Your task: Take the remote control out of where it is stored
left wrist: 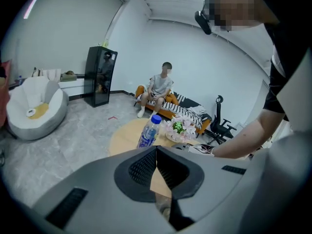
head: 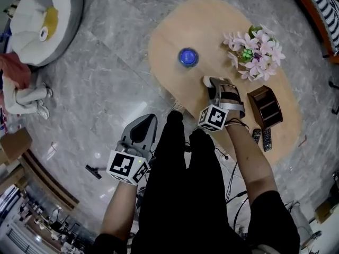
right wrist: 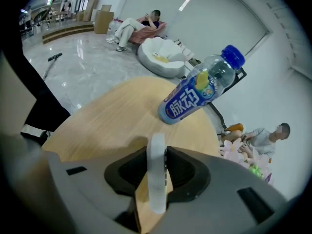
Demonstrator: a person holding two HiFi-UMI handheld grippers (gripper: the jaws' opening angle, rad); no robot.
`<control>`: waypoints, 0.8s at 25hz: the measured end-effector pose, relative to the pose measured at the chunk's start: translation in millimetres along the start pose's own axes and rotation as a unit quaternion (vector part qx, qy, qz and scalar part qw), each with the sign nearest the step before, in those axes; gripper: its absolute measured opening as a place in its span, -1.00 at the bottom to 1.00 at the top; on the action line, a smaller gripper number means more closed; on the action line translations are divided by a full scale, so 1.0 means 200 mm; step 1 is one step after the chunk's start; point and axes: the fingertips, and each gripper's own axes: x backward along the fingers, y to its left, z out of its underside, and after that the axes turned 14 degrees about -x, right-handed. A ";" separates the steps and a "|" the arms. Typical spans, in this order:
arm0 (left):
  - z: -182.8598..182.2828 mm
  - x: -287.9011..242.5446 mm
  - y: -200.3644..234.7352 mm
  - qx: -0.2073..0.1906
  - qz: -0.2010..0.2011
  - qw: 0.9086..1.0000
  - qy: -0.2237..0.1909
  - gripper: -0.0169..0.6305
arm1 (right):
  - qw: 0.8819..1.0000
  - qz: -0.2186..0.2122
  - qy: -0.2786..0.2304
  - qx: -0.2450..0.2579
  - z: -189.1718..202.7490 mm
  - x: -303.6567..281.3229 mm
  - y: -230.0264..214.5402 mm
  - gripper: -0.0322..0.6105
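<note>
Marble floor (head: 106, 78) all round here, with one white beanbag (head: 42, 20) sitting far left and one oval wooden bench (head: 175, 25) taking up the middle. The left hand-held gripper (head: 144, 125) is hanging off the bench edge over the floor, jaws together and gripping nothing. Moving right, one blue-capped bottle (head: 188, 57) is standing upright. Just beside it the right hand-held gripper (head: 211, 82) is hovering above the wood, jaws part-way apart and pinching what looks like a slim white remote control (right wrist: 157, 179) edge-on. Then one bunch of pink flowers (head: 254, 52), one brown holder (head: 266, 106), and two dark remotes (head: 257, 135) (head: 267, 139) lying flat just beside it. I'm reading this as the pull-out being done, since the white one is well apart from the holder. The next move is probably lowering it flat onto bare wood, keeping clear of the bottle, before letting go.
</note>
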 end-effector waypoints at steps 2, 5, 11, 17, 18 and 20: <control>0.03 0.03 0.03 0.003 -0.009 1.000 0.003 -0.92 | 1.000 -0.005 0.002 0.009 -0.02 -0.05 0.02 -0.54; 0.06 0.05 0.08 0.009 -0.022 1.000 0.006 -0.92 | 1.000 -0.010 0.005 0.016 -0.04 -0.10 0.04 -0.54; 0.08 0.08 0.13 0.027 -0.034 0.999 0.004 -0.92 | 1.000 -0.016 0.014 0.013 -0.05 -0.16 0.04 -0.54; 0.08 0.11 0.15 0.021 -0.038 0.999 0.006 -0.92 | 1.000 -0.019 0.000 -0.014 -0.07 -0.16 0.06 -0.53; 0.08 0.11 0.15 0.021 -0.037 0.999 0.006 -0.92 | 1.000 -0.024 -0.002 -0.020 -0.07 -0.15 0.07 -0.53; 0.08 0.11 0.14 0.018 -0.035 0.999 0.007 -0.92 | 0.999 -0.033 -0.004 -0.035 -0.07 -0.14 0.08 -0.53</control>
